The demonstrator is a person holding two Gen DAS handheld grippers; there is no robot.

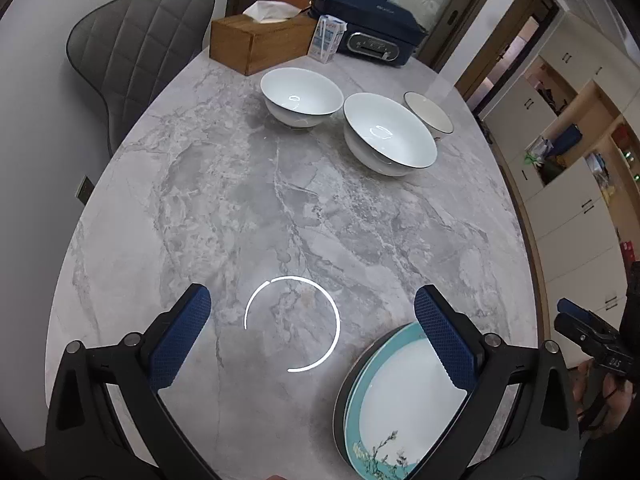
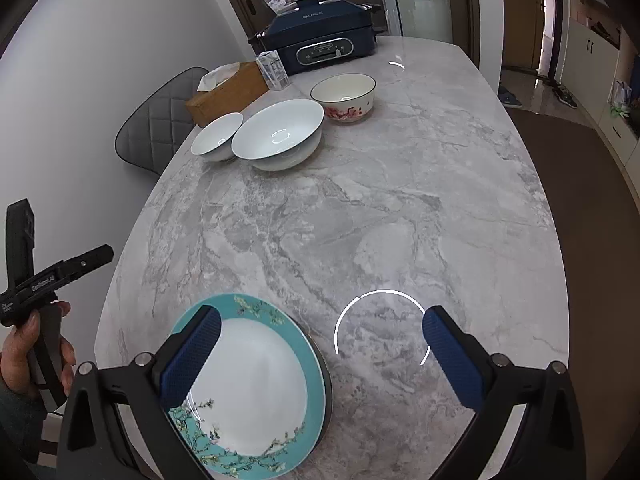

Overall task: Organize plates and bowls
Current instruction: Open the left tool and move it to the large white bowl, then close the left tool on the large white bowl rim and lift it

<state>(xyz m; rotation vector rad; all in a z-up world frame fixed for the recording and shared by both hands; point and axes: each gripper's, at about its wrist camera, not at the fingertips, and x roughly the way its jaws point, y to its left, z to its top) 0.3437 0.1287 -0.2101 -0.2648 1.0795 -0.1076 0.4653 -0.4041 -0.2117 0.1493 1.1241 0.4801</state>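
Left gripper (image 1: 312, 320) jaws wide apart, nothing between them, above bare marble surface (image 1: 280, 208). Teal-rimmed plate stack (image 2: 256, 380) sits at near edge between both grippers. Right gripper (image 2: 320, 344) also spread, empty. Far side: small white bowl (image 2: 216, 136), large white bowl (image 2: 280, 136), floral bowl (image 2: 344, 96) in a row.

At the top of my right wrist view I read "BUICK" on the lid of the dark blue electric cooker (image 2: 320, 38). At the left edge, my left gripper (image 2: 52, 276) carries a white label, apparently "GenRobot.AI". The milk carton's (image 2: 274, 68) print is too small to read.
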